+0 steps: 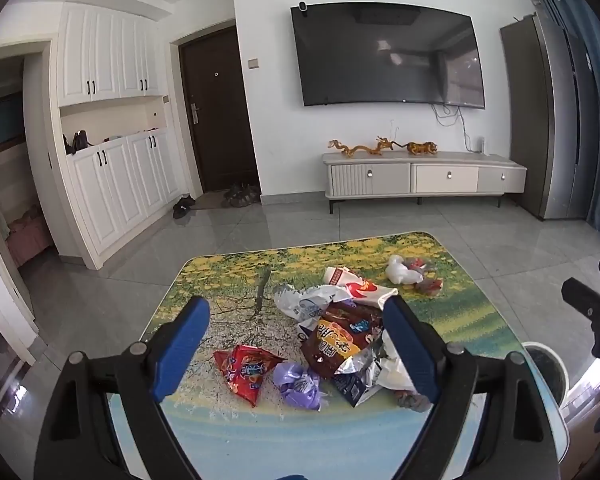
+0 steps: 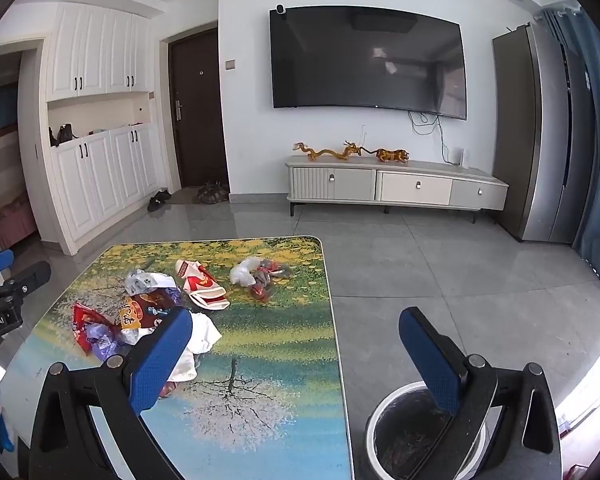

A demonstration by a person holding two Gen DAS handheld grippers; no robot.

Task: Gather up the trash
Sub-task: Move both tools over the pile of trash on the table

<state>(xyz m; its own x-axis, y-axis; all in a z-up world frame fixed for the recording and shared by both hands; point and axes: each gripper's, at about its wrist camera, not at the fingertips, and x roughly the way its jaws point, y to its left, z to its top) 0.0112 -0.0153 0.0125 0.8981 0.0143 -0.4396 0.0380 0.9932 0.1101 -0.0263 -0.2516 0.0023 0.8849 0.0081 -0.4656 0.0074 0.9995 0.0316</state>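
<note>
Several pieces of trash lie on the picture-printed table (image 1: 228, 424): a red snack bag (image 1: 242, 370), a purple wrapper (image 1: 298, 384), a brown snack bag (image 1: 336, 340), a red-and-white carton (image 1: 356, 284) and a white crumpled bag (image 1: 402, 272). My left gripper (image 1: 296, 336) is open and empty above the near pile. My right gripper (image 2: 296, 348) is open and empty over the table's right edge (image 2: 336, 340). A round bin (image 2: 404, 436) stands on the floor below its right finger. The pile also shows in the right wrist view (image 2: 140, 312).
A TV cabinet (image 1: 420, 176) with figurines stands under a wall TV (image 1: 388, 56). White cupboards (image 1: 112, 152) and a dark door (image 1: 216, 112) are at the left. A fridge (image 2: 540, 136) is at the right. Grey floor tiles surround the table.
</note>
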